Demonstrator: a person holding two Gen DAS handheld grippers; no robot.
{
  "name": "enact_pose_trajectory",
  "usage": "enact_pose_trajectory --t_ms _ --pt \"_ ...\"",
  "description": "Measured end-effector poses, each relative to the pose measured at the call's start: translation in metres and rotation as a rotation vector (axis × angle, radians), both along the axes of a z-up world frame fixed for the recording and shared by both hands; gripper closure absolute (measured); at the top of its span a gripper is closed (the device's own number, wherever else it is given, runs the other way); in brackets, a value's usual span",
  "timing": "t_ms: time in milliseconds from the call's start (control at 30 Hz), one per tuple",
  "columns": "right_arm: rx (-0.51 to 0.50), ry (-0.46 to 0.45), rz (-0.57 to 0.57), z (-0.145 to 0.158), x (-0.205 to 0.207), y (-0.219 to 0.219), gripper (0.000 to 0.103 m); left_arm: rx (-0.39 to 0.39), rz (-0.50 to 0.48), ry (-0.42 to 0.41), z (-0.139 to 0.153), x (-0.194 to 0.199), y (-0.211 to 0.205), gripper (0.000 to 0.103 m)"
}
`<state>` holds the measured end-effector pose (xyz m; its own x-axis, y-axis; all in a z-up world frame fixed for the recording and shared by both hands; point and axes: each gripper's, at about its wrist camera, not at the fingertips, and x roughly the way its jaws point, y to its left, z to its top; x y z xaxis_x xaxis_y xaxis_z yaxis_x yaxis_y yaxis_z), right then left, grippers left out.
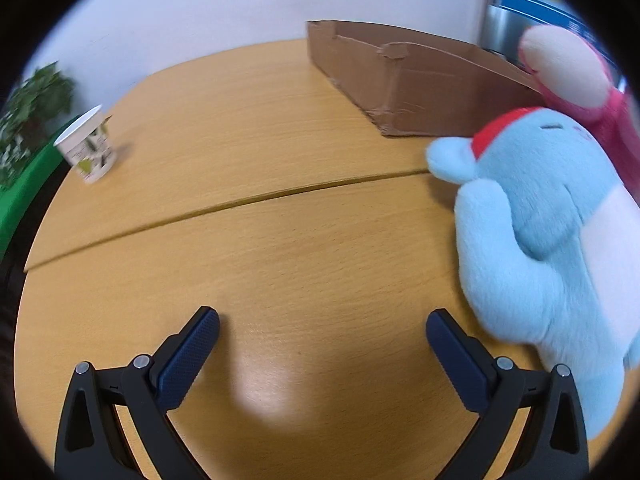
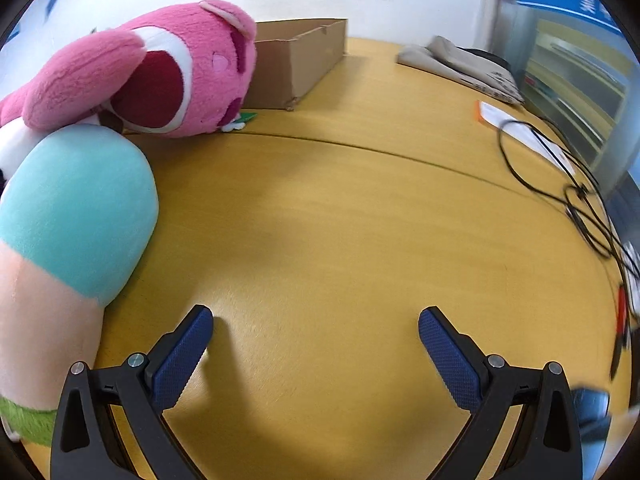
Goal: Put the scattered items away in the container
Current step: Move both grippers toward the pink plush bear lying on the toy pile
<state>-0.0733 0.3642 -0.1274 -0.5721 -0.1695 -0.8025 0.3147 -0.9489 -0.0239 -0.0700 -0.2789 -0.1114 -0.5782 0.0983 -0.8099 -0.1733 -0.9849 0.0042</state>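
Both tools hang spread and empty over a wooden bench (image 1: 280, 240): left tool (image 1: 322, 326), right tool (image 2: 316, 324). A blue plush (image 1: 552, 240) and pink plush (image 2: 168, 76) lie beside a cardboard box (image 1: 408, 80).

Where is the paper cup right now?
The paper cup shows only in the left wrist view, at the far left edge of the table, beside a plant and well apart from the cardboard box.
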Motion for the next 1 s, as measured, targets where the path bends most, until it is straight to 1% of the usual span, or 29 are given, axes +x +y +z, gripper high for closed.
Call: enact_pose_trajectory --t_ms 100,200,300,367,433,500,567,700,767,867,933,1000 --pt "-0.014 0.001 -0.059 0.0 0.008 0.0 0.0 0.001 0.034 0.0 -0.001 0.004 0.0 0.0" --pt "-0.091 0.001 -0.066 0.007 0.027 -0.004 0.0 0.002 0.056 0.0 -0.001 0.018 -0.003 0.0" --pt "-0.162 0.054 -0.078 0.03 0.059 -0.004 0.0 0.007 0.157 -0.001 0.007 0.047 -0.006 0.001" --pt "-0.189 0.093 -0.093 0.053 0.082 -0.006 0.0 0.027 0.214 0.054 0.025 0.077 -0.002 0.001" --pt "-0.205 0.115 -0.094 0.069 0.099 -0.015 0.0 0.035 0.234 0.149 0.051 0.109 0.013 0.001" --pt "-0.227 0.126 -0.064 0.081 0.111 -0.031 0.0 0.045 0.237 0.229 0.076 0.133 0.036 0.001" --pt "-0.254 0.138 -0.016 0.088 0.118 -0.052 0.0 0.064 0.216 0.264 0.095 0.15 0.067 0.001" --pt "-0.263 0.161 0.012 0.095 0.119 -0.09 0.0 0.1 0.095 0.304 0.114 0.163 0.143 0.001" --pt "-0.228 0.19 0.021 0.098 0.119 -0.108 0.0 0.116 0.032 0.304 0.117 0.162 0.18 0.001" --pt "-0.162 0.231 0.001 0.106 0.119 -0.13 0.0 0.133 -0.041 0.264 0.114 0.163 0.231 0.001" --pt "-0.151 0.241 0.015 0.111 0.123 -0.136 0.0 0.146 -0.092 0.25 0.112 0.165 0.255 0.001" --pt "-0.153 0.229 0.023 0.113 0.127 -0.135 0.0 0.156 -0.152 0.255 0.115 0.169 0.271 0.001"
